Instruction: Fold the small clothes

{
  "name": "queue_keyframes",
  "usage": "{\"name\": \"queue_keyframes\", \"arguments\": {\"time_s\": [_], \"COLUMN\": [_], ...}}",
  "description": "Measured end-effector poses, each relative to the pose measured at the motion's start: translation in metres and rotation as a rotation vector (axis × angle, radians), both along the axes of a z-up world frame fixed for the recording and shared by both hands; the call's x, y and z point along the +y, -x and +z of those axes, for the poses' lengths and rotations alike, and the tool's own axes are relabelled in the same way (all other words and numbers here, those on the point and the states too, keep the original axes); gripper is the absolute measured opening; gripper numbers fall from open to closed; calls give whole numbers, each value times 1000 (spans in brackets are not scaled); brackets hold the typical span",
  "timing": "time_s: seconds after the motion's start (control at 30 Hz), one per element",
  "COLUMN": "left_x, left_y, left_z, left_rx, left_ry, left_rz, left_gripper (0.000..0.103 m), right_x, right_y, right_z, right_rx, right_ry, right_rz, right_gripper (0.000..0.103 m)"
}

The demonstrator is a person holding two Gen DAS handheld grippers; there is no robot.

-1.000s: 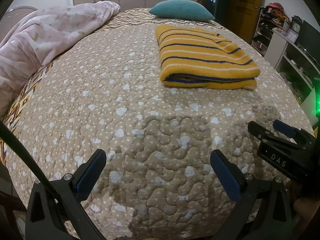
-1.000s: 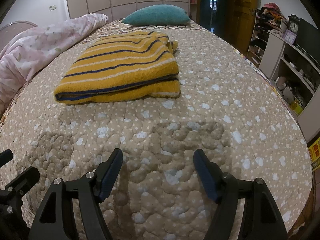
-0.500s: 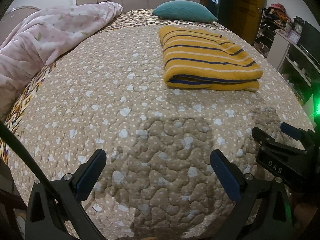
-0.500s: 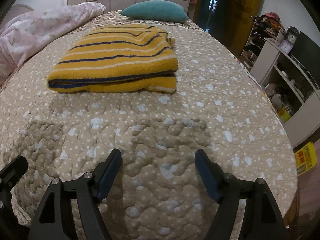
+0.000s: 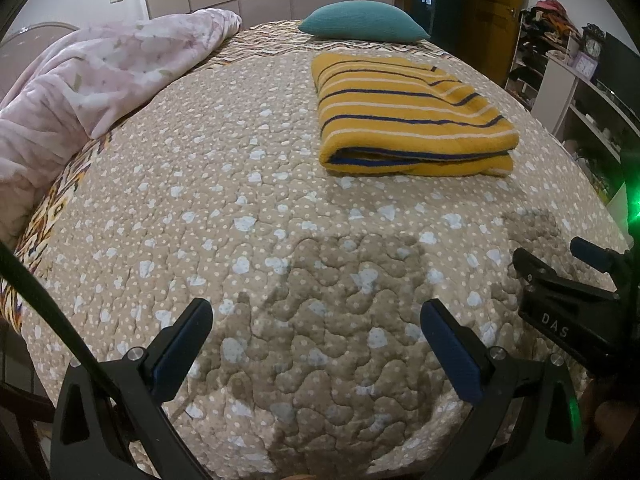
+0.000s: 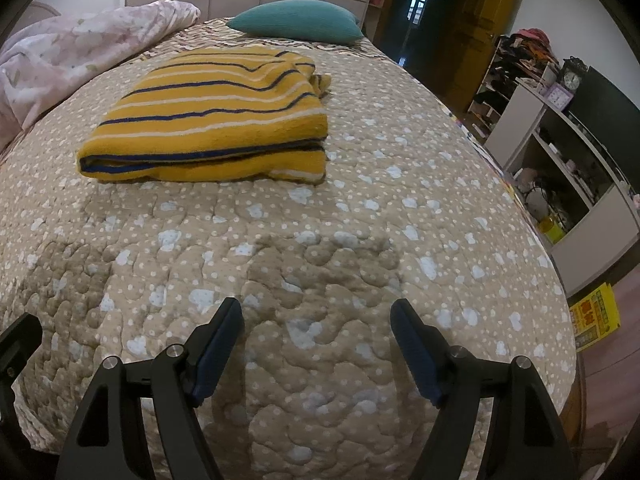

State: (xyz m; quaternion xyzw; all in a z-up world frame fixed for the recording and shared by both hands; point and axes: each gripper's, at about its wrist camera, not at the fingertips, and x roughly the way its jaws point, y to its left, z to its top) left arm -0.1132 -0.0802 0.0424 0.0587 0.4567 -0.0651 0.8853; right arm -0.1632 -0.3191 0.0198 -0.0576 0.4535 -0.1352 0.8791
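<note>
A yellow garment with navy and white stripes (image 5: pixel 408 116) lies folded in a flat rectangle on the beige dotted quilt (image 5: pixel 240 240). It also shows in the right wrist view (image 6: pixel 216 128), with its folded edge toward me. My left gripper (image 5: pixel 316 344) is open and empty, low over the quilt, well short of the garment. My right gripper (image 6: pixel 316 344) is open and empty too, over bare quilt in front of the garment. The right gripper's body also shows at the right edge of the left wrist view (image 5: pixel 568 300).
A pink floral blanket (image 5: pixel 92 80) is heaped along the left side of the bed. A teal pillow (image 5: pixel 362 22) lies at the head. White shelves (image 6: pixel 568 152) and a yellow package (image 6: pixel 594 316) on the floor stand to the right of the bed.
Both grippers have drawn back and shifted a little; the garment sits slightly further off in both views. Both stay open. The garment has not moved on the quilt.
</note>
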Motion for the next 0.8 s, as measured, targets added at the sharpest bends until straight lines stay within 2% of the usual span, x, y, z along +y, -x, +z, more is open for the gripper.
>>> {"name": "queue_keyframes", "arguments": {"time_s": [0.8], "left_x": [1], "left_y": [8], "left_z": [9], "left_rx": [-22], "left_ry": [-2], "left_rz": [-2], "left_gripper": [103], "right_x": [9], "right_y": [11], "right_z": [17], "right_rx": [-22], "right_ry": [25], "right_rz": [19], "right_gripper": [82]}}
